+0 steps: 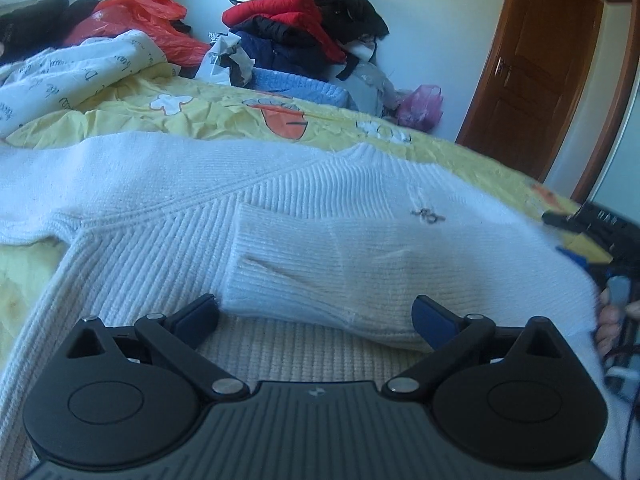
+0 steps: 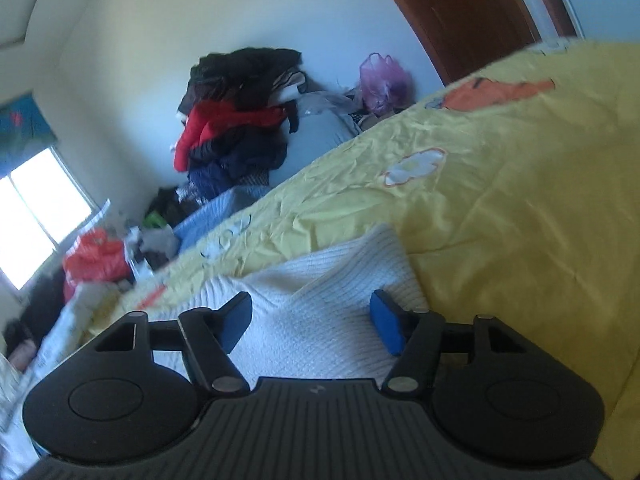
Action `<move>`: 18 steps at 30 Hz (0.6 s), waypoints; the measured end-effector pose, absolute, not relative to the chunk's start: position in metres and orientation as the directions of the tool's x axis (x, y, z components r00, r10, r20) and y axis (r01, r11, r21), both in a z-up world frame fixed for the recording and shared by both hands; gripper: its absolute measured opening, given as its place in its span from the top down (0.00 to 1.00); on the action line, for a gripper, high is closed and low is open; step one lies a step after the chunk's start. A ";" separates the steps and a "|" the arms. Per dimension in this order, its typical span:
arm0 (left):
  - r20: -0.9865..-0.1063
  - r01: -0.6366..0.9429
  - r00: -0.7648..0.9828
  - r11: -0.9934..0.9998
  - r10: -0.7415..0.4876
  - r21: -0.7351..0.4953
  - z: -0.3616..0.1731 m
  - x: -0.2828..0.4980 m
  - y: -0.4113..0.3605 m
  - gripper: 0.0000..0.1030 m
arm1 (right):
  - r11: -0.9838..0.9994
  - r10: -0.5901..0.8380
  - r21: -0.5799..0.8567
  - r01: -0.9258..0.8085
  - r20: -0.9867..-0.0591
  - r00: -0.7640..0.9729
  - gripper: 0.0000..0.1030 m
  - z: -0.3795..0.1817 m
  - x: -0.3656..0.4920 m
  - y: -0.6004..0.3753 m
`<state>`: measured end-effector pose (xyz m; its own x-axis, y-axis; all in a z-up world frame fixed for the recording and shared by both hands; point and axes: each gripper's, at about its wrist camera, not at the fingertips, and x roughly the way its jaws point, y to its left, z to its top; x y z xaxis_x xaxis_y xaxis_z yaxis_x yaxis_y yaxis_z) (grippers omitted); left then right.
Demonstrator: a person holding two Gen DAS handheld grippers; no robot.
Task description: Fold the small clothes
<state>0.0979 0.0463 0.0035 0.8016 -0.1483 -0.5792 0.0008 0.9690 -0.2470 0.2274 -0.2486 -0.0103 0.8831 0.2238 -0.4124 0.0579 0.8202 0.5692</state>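
Fingers [image 1: 434,320] of the left gripper [image 1: 316,316] spread wide, nothing between the blue pads; they hang low over the white knit sweater [image 1: 160,240], which lies flat on the bed [image 1: 224,112] with its yellow cartoon-print cover. Folded sleeve [image 1: 360,264] sits just ahead of the left fingertips, laid across the sweater body, long axis running left-right across the view, cuff end toward the left finger. Collar [image 1: 360,152] farther off, so the garment's length runs away from this gripper. Right gripper [image 2: 312,328] also open wide, empty, straddling a corner of the same sweater [image 2: 320,280]; knit lies between and just beyond its pads, yellow cover to the right of it. Judgement: the left gripper is the nearer to the sleeve, the right to the outer edge or hem corner; the next fold likely turns on gripping that corner and carrying it across the body. Right gripper shows only blurred at the right margin of the left view, with part of the person's hand [image 1: 608,324]. Sweater hem and far sleeve cut off by the frames; which corner the right gripper straddles cannot be told. Beyond the bed: pile of clothes [image 1: 304,28] against the wall, red plastic bag [image 1: 152,16], wooden door [image 1: 532,68].
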 end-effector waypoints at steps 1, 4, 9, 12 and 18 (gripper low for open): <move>-0.567 0.003 0.807 0.961 -0.166 -0.278 0.005 0.094 0.052 0.00 | 0.819 0.225 0.571 0.057 -0.412 0.883 0.33 -0.010 0.228 -0.249; -0.516 -0.016 0.838 0.937 -0.178 -0.349 0.019 0.067 0.081 0.00 | 0.785 0.249 0.618 0.055 -0.394 0.885 0.34 -0.014 0.226 -0.253; -0.406 -0.187 0.913 0.920 0.034 -0.344 0.035 0.021 0.171 0.00 | 0.749 0.270 0.661 0.047 -0.369 0.889 0.33 -0.015 0.225 -0.257; -0.439 -0.407 0.875 0.800 0.203 -0.441 0.034 0.015 0.255 0.00 | 0.744 0.273 0.666 0.044 -0.363 0.891 0.32 -0.015 0.223 -0.257; -0.470 -0.506 0.862 0.371 0.191 -0.778 0.001 0.007 0.395 0.00 | 0.730 0.278 0.682 0.041 -0.351 0.894 0.31 -0.018 0.223 -0.258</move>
<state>0.0066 0.3952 0.0011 0.8619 0.1908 -0.4698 -0.5064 0.3712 -0.7783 0.2231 -0.2585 -0.0183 0.8939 0.2784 -0.3513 0.0406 0.7303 0.6819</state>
